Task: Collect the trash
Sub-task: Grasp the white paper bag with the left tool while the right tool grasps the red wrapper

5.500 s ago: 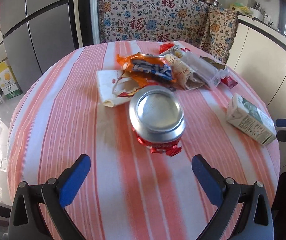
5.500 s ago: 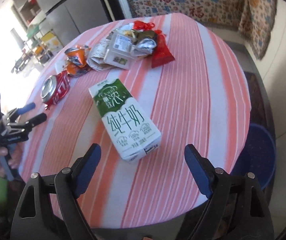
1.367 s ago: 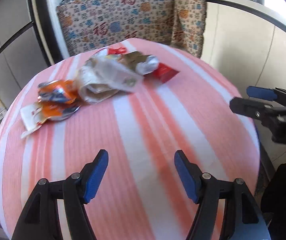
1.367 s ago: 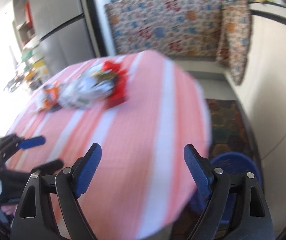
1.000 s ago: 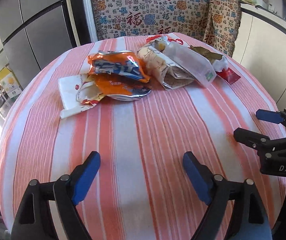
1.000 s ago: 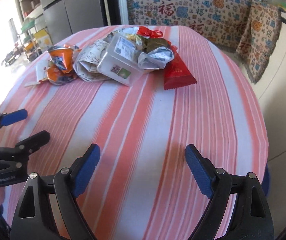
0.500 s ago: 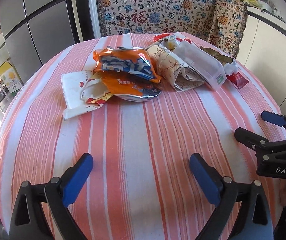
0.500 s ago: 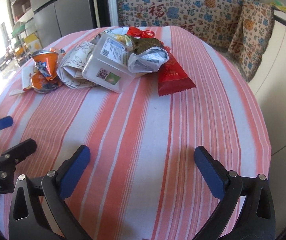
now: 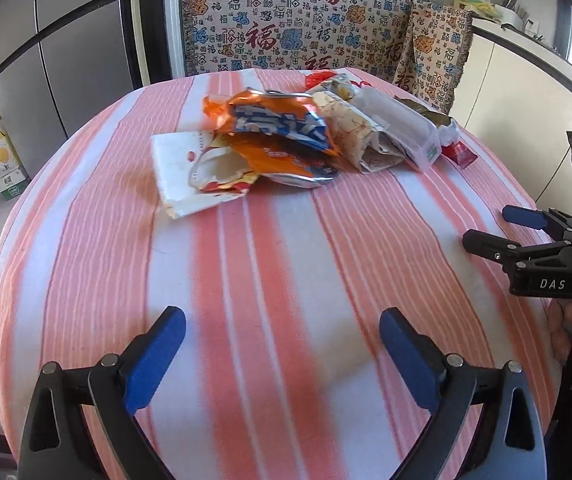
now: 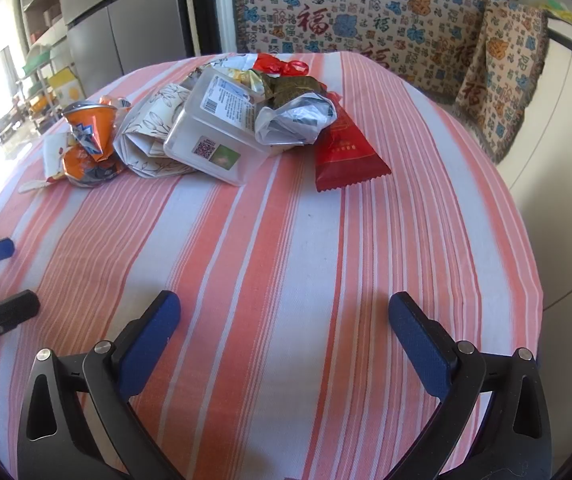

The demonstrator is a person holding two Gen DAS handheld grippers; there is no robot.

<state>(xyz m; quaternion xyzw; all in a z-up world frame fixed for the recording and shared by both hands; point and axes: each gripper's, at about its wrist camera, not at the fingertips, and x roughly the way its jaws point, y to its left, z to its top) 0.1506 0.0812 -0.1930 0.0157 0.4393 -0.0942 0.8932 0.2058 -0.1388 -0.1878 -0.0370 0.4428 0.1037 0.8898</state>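
Both my left gripper [image 9: 282, 344] and right gripper [image 10: 284, 330] hover with jaws apart, empty, over the striped tabletop [image 10: 286, 240]. The trash heap (crumpled orange foil wrapper [image 9: 278, 128], clear plastic box [image 10: 214, 136], red pouch [image 10: 343, 152]) sits toward the far edge; a careless grab may scatter the pieces.

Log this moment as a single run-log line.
task: collect trash | left gripper: open, empty | right gripper: open, empty | remaining: crushed orange can, clear plastic box, red triangular packet
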